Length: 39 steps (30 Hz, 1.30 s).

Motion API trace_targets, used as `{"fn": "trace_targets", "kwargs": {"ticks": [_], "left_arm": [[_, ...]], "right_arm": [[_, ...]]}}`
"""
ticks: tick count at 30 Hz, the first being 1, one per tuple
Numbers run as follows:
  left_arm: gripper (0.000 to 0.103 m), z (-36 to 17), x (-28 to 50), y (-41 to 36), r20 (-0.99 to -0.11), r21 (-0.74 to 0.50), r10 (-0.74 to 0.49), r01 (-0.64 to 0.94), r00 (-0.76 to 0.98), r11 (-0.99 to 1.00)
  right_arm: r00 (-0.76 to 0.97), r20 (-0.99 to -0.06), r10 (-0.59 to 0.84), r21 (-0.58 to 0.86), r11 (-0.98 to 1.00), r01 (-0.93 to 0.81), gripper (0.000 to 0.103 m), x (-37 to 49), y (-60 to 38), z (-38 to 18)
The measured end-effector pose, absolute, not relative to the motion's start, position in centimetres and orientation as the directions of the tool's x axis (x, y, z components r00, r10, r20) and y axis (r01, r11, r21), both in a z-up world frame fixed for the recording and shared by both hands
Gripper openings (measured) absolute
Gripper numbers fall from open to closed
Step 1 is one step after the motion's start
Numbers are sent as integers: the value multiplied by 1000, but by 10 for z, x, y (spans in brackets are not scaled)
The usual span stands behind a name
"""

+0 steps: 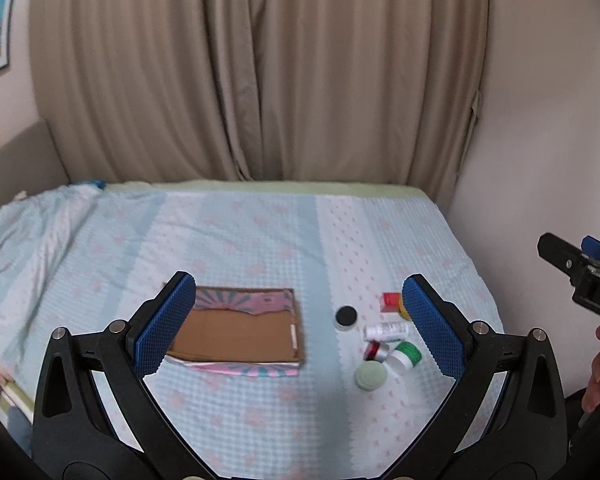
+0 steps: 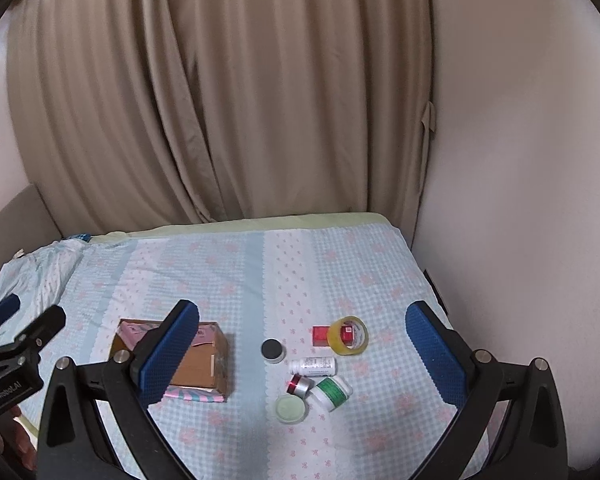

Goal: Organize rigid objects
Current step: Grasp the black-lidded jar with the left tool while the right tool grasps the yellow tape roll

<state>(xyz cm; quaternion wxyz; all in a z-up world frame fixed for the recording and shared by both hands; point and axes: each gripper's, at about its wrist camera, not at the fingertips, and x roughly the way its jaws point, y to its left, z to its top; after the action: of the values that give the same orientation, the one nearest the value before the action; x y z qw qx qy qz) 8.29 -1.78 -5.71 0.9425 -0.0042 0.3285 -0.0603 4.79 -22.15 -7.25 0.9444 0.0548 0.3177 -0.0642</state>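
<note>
Both wrist cameras are looking forward and down over the bed toward the curtain, from well back. Both are sharing the cardboard box and small containers, the left from further left.

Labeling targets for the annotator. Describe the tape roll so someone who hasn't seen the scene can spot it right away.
On the bed's checked bedspread, look right of the open cardboard box to the cluster of small containers. The tape roll sits at the cluster's far edge, propped against a small red box. It is the only open ring there, translucent yellow; its neighbours are closed bottles and jars.
</note>
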Motion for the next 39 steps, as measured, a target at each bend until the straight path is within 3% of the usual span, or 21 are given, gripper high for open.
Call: {"fn": "trace_targets", "kwargs": {"ticks": [12,20,28,39], "left_arm": [[102,-205,165,-111,-773,-101,-89,17,628,995],[102,-315,219,-151,-818,-25,-33,21,575,999],[102,-423,272,-162,-850,-3,-21,34,526,999],[95,-493,308,-164,-872,-9,-30,46,488,999]], "right_arm": [[687,-726,33,149,983,110,103,143,-306,-199],[565,-802,193,385,890,243,103,193,-355,-329],[526,-812,253,467,822,326,103,233,-371,-437],[536,-804,259,493,795,354,103,274,-376,-513]]}}
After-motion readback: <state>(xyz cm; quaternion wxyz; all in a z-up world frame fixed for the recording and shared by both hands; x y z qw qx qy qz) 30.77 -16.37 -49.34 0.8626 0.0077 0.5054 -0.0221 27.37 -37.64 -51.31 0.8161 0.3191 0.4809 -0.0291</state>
